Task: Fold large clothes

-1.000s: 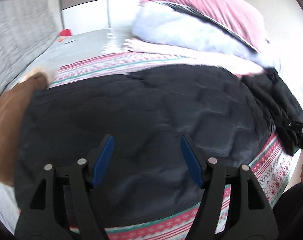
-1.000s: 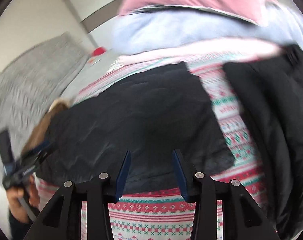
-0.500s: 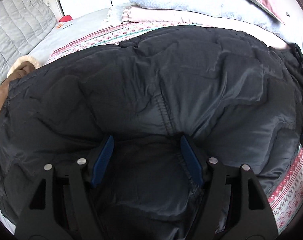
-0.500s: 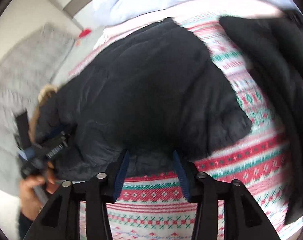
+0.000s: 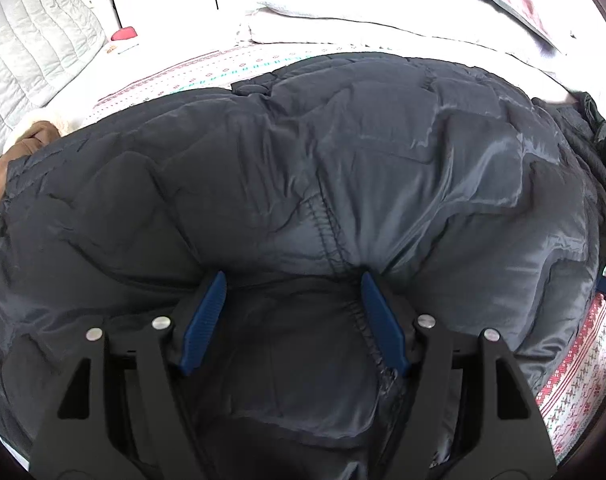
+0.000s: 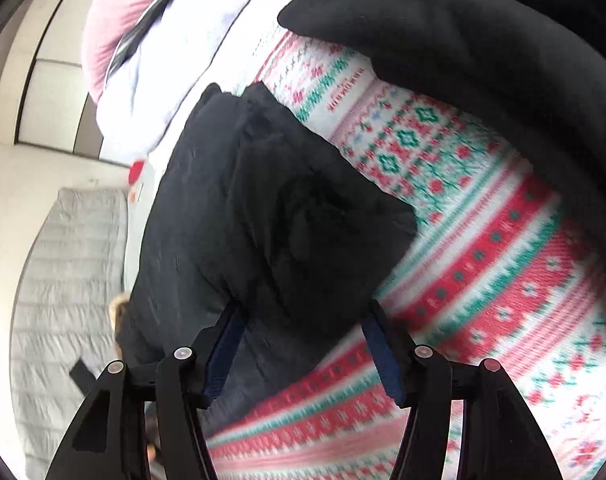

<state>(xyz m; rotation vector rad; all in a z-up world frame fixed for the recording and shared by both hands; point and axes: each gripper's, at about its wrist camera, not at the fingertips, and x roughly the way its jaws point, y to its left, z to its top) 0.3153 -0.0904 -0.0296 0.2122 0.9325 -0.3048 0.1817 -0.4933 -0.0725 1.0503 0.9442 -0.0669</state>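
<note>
Jacket: we see the dark quilted puffer jacket (image 5: 343,184) spread over the bed's patterned blanket (image 6: 483,248), shiny, puffy, stitched in panels.
Left hand-held gripper (image 5: 293,280): our blue-padded jaws are spread, pressed into the jacket's seam fold, nothing pinched.
Right hand-held gripper (image 6: 303,312): jaws spread, at the jacket's near edge above the blanket.
Edges: bare knit-patterned blanket lies right of the jacket; black garment (image 6: 483,20) beyond.
Far side: pillows (image 5: 383,0), grey quilted headboard (image 5: 35,48).

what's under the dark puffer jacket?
The dark puffer jacket lies on a red, green and white patterned blanket, which shows past its edges in both views. A brown garment pokes out at its left edge. Anything beneath the jacket's middle is covered.
</note>
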